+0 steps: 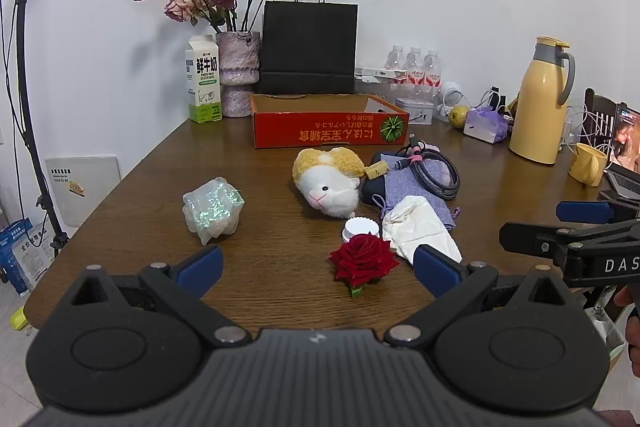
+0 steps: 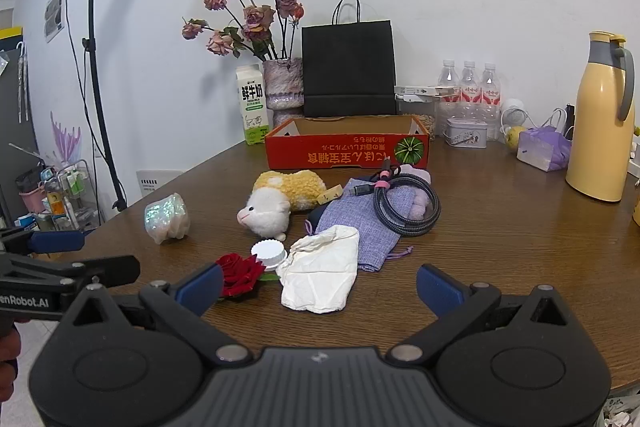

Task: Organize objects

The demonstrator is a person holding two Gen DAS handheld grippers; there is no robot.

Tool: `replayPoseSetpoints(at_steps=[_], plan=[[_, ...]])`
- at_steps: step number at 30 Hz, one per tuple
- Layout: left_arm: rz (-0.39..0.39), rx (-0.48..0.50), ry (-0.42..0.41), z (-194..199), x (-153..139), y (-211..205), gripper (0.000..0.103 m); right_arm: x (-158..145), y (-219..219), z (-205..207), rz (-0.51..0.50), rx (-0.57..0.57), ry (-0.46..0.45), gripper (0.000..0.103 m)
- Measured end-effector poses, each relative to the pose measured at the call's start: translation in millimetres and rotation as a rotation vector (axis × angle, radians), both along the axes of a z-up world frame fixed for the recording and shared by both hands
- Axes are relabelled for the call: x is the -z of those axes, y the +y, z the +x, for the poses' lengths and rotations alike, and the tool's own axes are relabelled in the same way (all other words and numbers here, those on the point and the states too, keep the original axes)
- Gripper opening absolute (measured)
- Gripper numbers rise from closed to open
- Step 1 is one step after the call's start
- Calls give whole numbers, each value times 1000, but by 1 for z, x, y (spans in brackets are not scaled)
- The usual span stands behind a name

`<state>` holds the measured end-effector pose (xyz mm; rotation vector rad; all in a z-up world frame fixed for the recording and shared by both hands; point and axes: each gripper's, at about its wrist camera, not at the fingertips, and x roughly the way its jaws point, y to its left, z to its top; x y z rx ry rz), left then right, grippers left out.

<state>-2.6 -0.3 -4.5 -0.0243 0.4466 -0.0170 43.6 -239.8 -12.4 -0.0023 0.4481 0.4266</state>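
Left claw [image 1: 316, 269] spread wide, empty, over table [image 1: 260, 227]; red rose [image 1: 363, 262] prob. untouched. Right claw [image 2: 320, 285] same.

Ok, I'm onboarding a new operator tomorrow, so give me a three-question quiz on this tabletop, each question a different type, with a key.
1. True or false: the red rose lies inside the orange cardboard tray.
2. Multiple choice: the coiled cable rests on A) the plush hamster, B) the purple fabric pouch, C) the milk carton.
3. Fill in: both the left claw and the right claw have their jaws ____.

Key: 1 false, it lies on the table beside the white cap; 2 B; 3 open.
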Motion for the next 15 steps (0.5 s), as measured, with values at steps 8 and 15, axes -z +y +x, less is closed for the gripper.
replayPoseSetpoints(at_steps=[8, 15], plan=[[0, 0, -1, 0, -1, 0, 103, 0, 0, 0, -1, 0, 0, 103], [-2, 1, -2, 0, -2, 1, 103, 0, 0, 0, -1, 0, 0, 103]])
